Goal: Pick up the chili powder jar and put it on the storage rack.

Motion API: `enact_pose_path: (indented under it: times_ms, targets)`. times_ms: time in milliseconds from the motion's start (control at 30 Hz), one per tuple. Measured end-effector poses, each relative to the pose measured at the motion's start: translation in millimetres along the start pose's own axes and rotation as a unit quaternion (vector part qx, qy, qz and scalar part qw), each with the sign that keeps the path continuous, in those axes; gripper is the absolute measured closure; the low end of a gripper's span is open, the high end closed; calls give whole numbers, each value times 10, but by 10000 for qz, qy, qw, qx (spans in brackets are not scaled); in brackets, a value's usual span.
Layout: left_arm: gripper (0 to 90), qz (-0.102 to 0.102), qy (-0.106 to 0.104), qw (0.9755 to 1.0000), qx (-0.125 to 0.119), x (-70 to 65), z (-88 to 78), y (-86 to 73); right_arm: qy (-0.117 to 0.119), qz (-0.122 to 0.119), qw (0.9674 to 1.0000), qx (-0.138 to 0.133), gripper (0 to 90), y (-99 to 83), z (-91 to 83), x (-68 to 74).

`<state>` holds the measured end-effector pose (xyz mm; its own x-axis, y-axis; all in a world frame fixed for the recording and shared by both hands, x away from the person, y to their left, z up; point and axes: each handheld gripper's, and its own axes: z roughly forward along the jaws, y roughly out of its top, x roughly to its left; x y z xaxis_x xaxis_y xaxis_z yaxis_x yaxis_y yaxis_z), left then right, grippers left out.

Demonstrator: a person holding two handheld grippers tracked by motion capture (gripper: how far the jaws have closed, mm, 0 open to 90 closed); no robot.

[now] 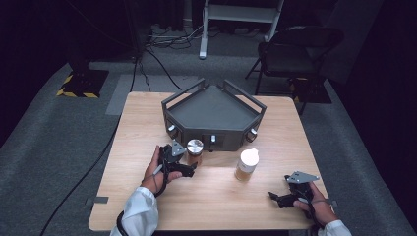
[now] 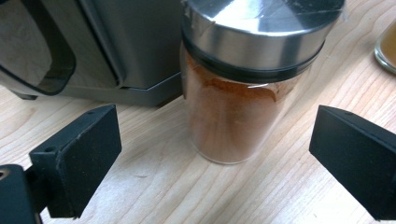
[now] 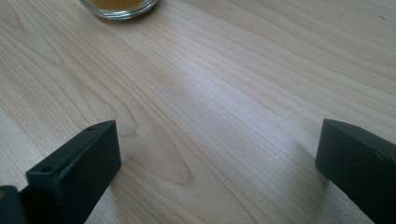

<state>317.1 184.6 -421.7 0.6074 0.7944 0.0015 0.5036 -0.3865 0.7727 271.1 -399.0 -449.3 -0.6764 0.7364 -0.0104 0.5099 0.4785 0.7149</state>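
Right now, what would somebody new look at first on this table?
Probably the spice jar with its shiny metal lid and orange-red powder, standing between the open jaws of the left gripper, right in front of the dark grey tray. Next, the white-capped jar mid-table, with the right gripper open nearby.

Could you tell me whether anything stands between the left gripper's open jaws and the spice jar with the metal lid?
Nothing visible does. In the left gripper view the left gripper faces the spice jar with its jaws wide apart and bare table between. The grey tray stands behind the jar, and the other jar off to the side.
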Motion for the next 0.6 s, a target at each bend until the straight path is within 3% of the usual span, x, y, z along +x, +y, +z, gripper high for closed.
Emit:
enact_pose_path:
  times_ms: [433,600]
  targets:
    - [25,93,-177,9998,35,-33,142,71,7,-10,10000,-1,0,0,0,-5]
    - [32,-25,-215,9998,30,-29,190,81,13,-14,10000,-1,0,-1,0,-8]
